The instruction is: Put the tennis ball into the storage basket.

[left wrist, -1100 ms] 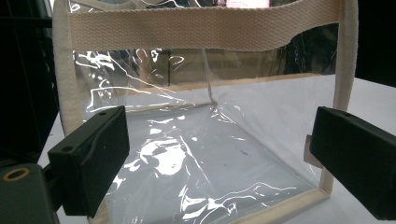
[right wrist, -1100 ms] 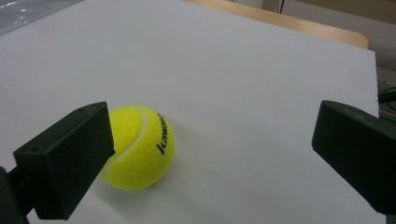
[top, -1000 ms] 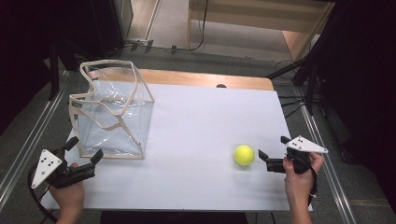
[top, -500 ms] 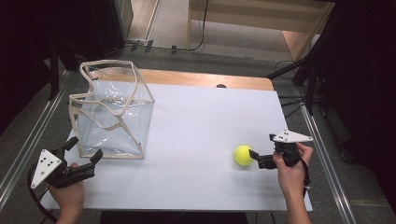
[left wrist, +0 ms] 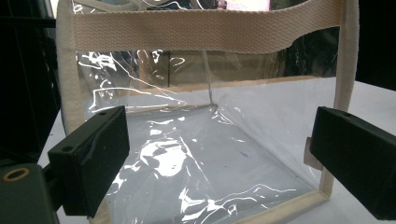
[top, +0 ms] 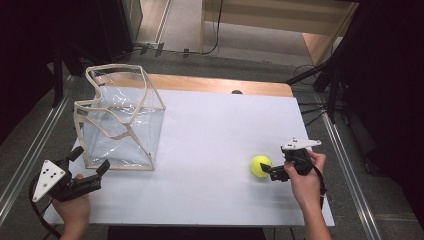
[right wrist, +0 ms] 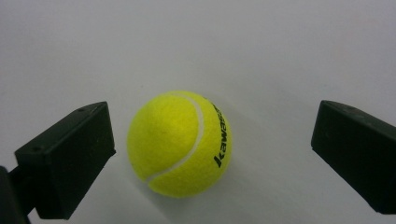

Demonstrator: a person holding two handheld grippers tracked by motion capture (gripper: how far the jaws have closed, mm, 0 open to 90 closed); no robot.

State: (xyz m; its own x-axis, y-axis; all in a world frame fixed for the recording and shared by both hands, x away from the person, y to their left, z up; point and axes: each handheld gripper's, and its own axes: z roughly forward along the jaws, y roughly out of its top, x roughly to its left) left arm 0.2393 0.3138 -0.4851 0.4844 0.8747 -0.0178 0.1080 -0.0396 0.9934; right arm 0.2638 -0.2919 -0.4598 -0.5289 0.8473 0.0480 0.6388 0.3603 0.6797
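One yellow tennis ball (right wrist: 180, 143) lies between the right gripper's (top: 270, 171) wide-open jaws; the left gripper (top: 90, 170), open and empty, faces one clear bag (top: 120, 120).

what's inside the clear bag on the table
Nothing shows inside the clear bag: the left gripper view looks through its wall to a bare floor. The tennis ball lies outside, on the table.

Both tongs (top: 89, 165) (top: 266, 170) are black, blocky-jawed, each topped by a grey three-cornered plate, with black cables.
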